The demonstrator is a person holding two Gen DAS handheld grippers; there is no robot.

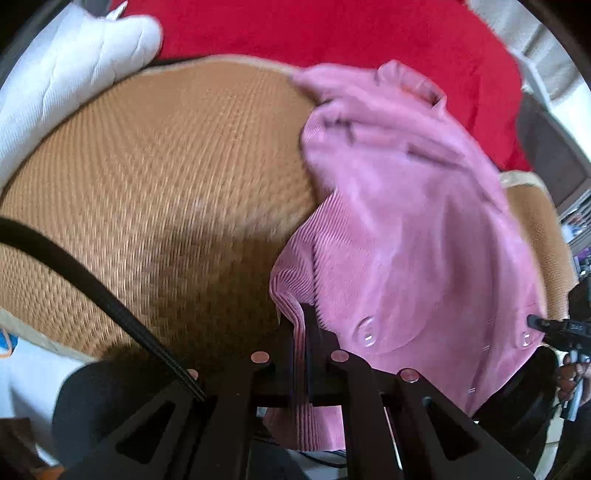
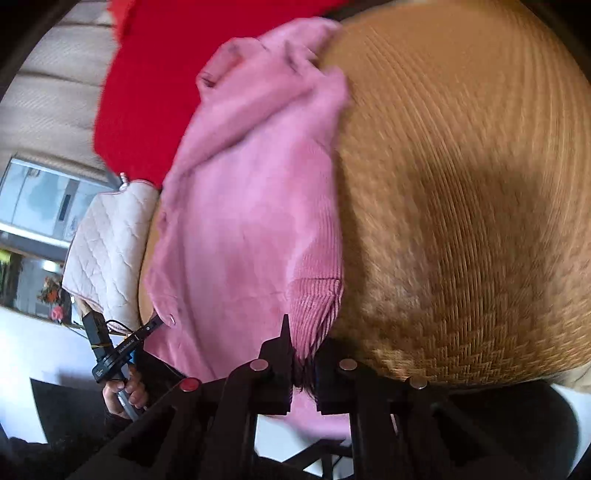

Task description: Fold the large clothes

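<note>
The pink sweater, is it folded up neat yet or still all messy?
Messy: the pink sweater lies rumpled on the woven mat, its hem pinched by both grippers.

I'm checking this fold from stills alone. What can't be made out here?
- Pink garment: its type and full outline, bunched and motion-blurred in both views.
- Its near hem, left wrist view: hidden behind the left gripper.
- Right gripper pads: fabric covers the contact.
- Red cloth: cut off by the top edge.

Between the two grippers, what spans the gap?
The pink garment: the left gripper pinches its ribbed hem, the right gripper its buttoned edge, best seen in the left wrist view.
</note>
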